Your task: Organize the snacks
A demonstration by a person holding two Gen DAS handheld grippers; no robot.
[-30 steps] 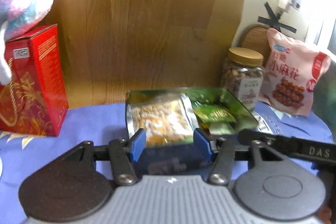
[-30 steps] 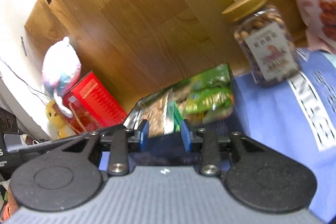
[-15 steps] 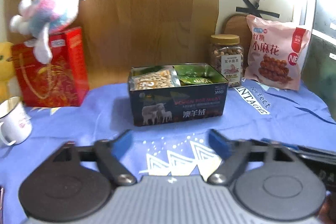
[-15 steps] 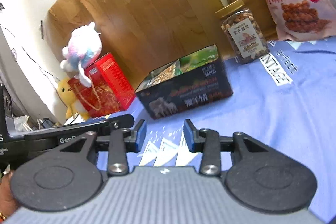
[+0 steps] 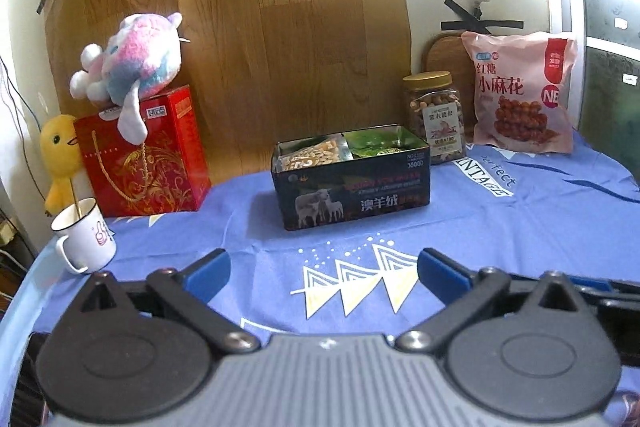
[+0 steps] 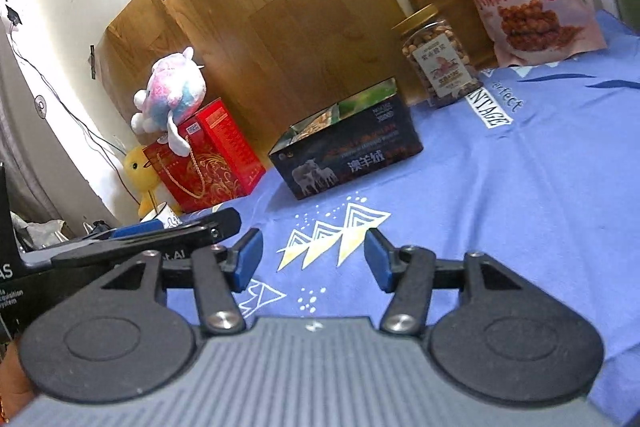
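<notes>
There was one dark tin box (image 5: 352, 195) on the counter's blue cloth (image 5: 520, 227), and two kinds of snack packet lay inside it: one clear packet of pale nuts (image 5: 310, 155) and a green packet (image 5: 376, 145), though how many green ones were stacked there could not be told. One nut jar with a gold lid (image 5: 434, 117) stood beside it, and one pink snack bag (image 5: 520, 91). There was one red gift box (image 5: 144, 155), two soft toys, a pink-and-blue one (image 5: 132, 67) and a yellow chick (image 5: 60, 155), and one white mug (image 5: 86, 235). Two grippers were seen, the left gripper (image 5: 322, 273) and the right gripper (image 6: 312, 259).
</notes>
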